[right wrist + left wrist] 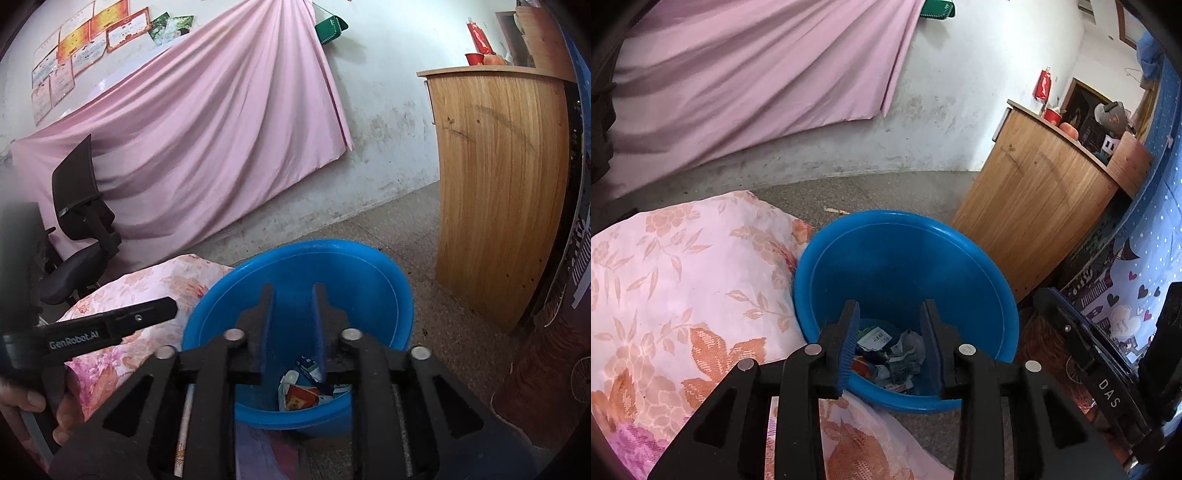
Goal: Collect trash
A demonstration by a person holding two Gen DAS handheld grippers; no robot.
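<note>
Black linkage bars and round silver rivets fill the bottom of both wrist views. Ahead of them the left gripper [891,314] holds its blue-padded fingers [849,339] apart with nothing between them, and the right gripper [293,295] shows a narrower gap, also with nothing gripped. Both hover over the open mouth of a round, smooth blue plastic basin [905,258] that stands on the rough grey floor [871,188].

Crumpled trash [890,354], scraps of paper and printed wrappers in white, green and red, lies in a loose heap at the bottom of the basin, well below the rim. The rim itself is a thin rolled lip, open all around from above.

On the left the basin presses against a soft floral quilt [683,295], pink and orange on white, which bulges up to rim height. To the right a bare strip of floor separates the basin from a wooden cabinet [1045,199] with vertical grain and a curved side. Behind, open floor runs to a stained white wall [942,122] draped with pink cloth [757,81]. A black office chair [81,229] stands by that cloth in the right wrist view, where a hand [22,406] grips the other tool's handle at the lower left edge.
</note>
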